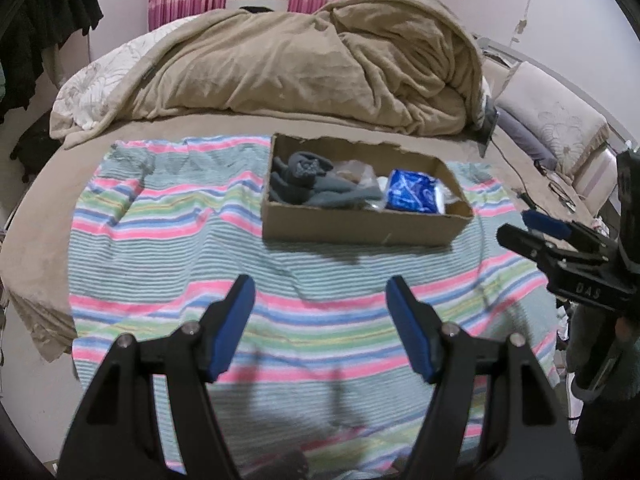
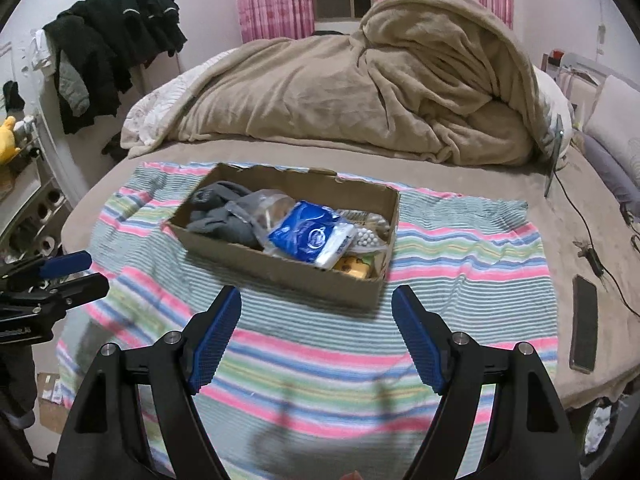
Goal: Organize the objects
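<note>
Your left gripper (image 1: 320, 300) and right gripper (image 2: 316, 312) gape wide, empty (both hovering) — cardboard box (image 2: 280, 268) sits mid-towel (image 2: 460, 264) on the bed (image 2: 560, 216).

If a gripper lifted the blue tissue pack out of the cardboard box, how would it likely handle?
The blue tissue pack looks soft and plastic-wrapped, so it would probably squash between the pads and might slip. It seems light for its size. It lies tilted on other items in the cardboard box, so lifting it could shift them.

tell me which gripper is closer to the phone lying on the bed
Right. The right gripper hangs open just left of the phone; the left gripper is further left, beyond the right one.
</note>
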